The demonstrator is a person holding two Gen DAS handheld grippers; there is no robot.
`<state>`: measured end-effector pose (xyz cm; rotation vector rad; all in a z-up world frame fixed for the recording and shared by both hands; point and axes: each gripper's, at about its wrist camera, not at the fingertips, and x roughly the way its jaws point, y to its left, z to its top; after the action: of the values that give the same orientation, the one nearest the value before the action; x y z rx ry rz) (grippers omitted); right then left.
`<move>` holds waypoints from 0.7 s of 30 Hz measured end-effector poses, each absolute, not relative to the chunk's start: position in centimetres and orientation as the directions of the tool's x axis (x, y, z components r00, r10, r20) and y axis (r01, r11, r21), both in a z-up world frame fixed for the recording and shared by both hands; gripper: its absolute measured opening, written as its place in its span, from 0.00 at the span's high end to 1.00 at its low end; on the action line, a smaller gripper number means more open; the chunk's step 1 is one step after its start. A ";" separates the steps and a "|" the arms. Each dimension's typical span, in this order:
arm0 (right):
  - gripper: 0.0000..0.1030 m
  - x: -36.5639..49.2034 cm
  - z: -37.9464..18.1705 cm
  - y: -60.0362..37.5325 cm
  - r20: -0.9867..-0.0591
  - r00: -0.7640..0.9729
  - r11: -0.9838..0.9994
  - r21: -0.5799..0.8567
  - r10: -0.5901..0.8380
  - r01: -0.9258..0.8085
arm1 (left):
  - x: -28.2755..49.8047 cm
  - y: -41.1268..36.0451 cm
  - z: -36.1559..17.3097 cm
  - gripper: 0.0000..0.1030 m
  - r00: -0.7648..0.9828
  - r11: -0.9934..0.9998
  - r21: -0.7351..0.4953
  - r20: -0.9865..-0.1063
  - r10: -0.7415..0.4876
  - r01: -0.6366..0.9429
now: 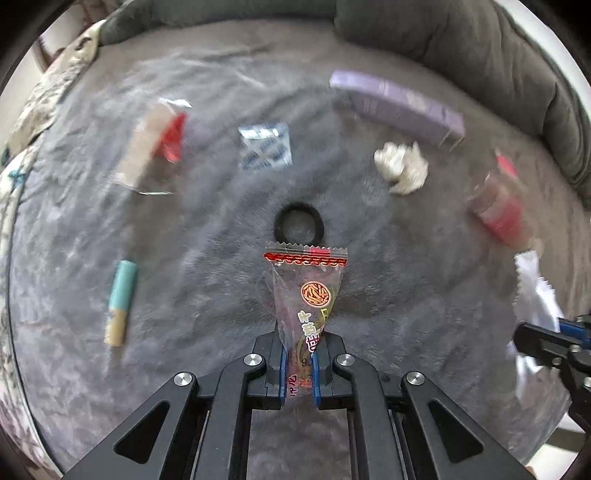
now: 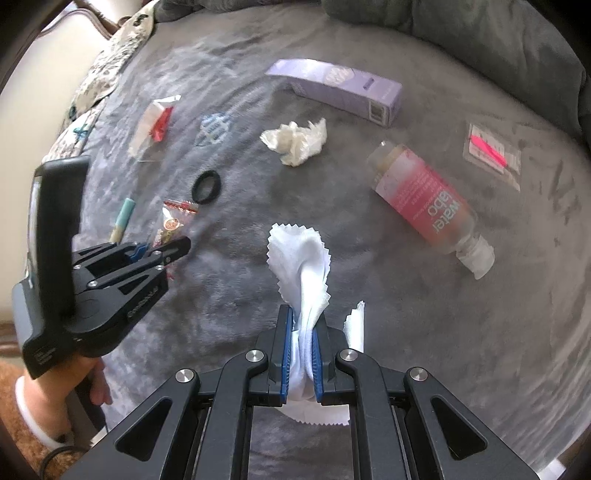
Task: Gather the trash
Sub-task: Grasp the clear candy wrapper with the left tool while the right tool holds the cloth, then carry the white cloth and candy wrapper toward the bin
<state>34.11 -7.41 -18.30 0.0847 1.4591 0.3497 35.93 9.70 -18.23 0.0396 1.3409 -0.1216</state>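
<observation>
My left gripper [image 1: 300, 332] points down over a grey plush blanket [image 1: 207, 258] and is shut on a clear snack wrapper [image 1: 308, 280] with a red sealed end, which hangs just above the fabric. In the right wrist view the left gripper [image 2: 173, 249] shows at the left with that wrapper [image 2: 171, 221] in its tips. My right gripper [image 2: 303, 317] is shut on a white cloth wipe [image 2: 299, 247] with zigzag edges. The right gripper [image 1: 535, 339] and its wipe [image 1: 535, 288] show at the right edge of the left wrist view.
On the blanket lie a purple box [image 2: 332, 88], a crumpled tissue [image 2: 295, 142], a pink-labelled bottle [image 2: 424, 199], a black ring [image 2: 207, 186], a teal tube [image 2: 123, 218], a blue-white sachet [image 1: 265, 147], a red-and-white wrapper [image 2: 155, 122] and a pink packet [image 2: 491, 151]. A grey cushion [image 2: 480, 33] borders the back.
</observation>
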 end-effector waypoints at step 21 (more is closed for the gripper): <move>0.91 21.3 -4.5 0.0 -0.890 0.132 0.724 0.261 0.437 -0.639 | 14.1 21.6 -0.8 0.90 0.493 0.897 0.026 -0.828 0.267 -0.442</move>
<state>21.32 -0.02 -4.47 -0.2005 1.2072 0.7883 14.15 21.64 -0.81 -0.2002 0.9646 0.4337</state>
